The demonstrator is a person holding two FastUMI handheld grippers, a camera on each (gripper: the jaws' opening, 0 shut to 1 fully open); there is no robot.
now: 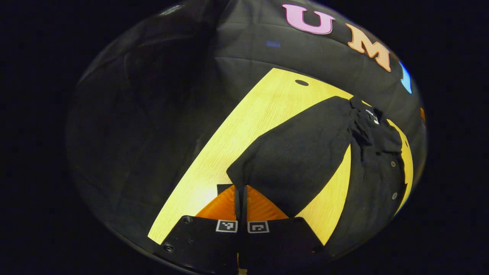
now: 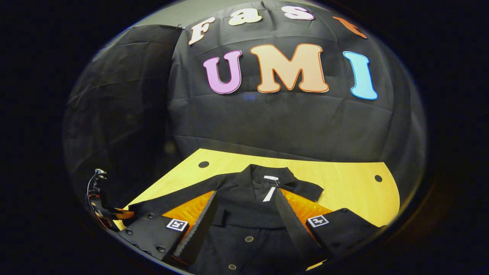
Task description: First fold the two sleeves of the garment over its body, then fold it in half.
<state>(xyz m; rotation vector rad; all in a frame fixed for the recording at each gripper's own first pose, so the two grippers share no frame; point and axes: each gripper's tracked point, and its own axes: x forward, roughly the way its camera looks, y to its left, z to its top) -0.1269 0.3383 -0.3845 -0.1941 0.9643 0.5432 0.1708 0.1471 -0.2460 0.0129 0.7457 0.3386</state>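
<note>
A black garment (image 2: pixel 244 206) lies spread on the pale wooden table (image 2: pixel 344 175), collar towards the far wall, its buttoned front facing up; in the right gripper view the right gripper (image 2: pixel 244 217) hangs low over the chest with its fingers (image 2: pixel 198 225) spread wide, one to either side of the collar and placket, and whether they touch the cloth cannot be told; the left gripper (image 2: pixel 114 214) shows at the table's near left edge, at the end of the outstretched sleeve (image 2: pixel 172 200); in the left gripper view that sleeve (image 1: pixel 294 156) runs from the garment's body (image 1: pixel 382 172) across the table (image 1: pixel 244 126) straight down to the left gripper (image 1: pixel 241 191), whose fingers stand pressed together with the cuff's edge at their tips; whether cloth sits pinched between them cannot be told.
</note>
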